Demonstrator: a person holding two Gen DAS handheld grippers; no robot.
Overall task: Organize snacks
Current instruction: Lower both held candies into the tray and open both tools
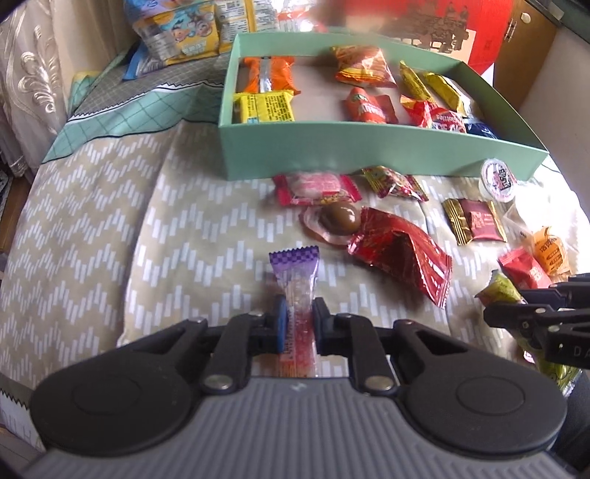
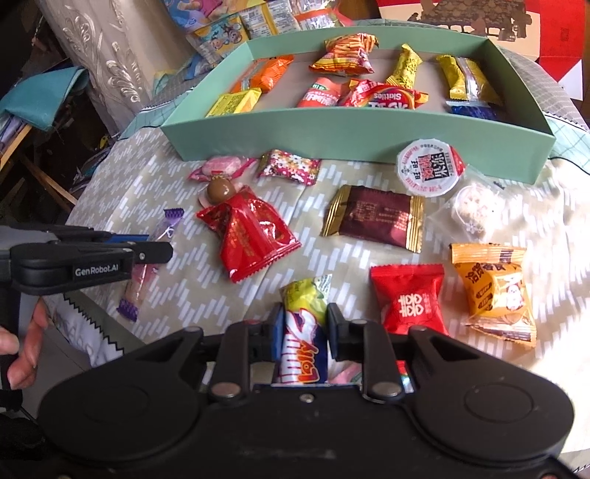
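Note:
My left gripper [image 1: 298, 320] is shut on a long clear snack stick with purple ends [image 1: 295, 280], low over the patterned cloth; it also shows in the right wrist view [image 2: 147, 265]. My right gripper [image 2: 304, 324] is shut on a yellow and blue Lolly packet [image 2: 304, 331]. A mint green box [image 1: 368, 154] stands ahead and holds several snacks; it also shows in the right wrist view [image 2: 332, 136]. Loose snacks lie between the box and the grippers.
On the cloth lie a crumpled red packet [image 2: 250, 232], a brown packet [image 2: 376, 217], a round jelly cup [image 2: 429, 169], a red candy [image 2: 409, 298], an orange packet [image 2: 494, 287] and a chocolate ball [image 1: 339, 217]. More snack bags [image 1: 177, 29] lie behind the box.

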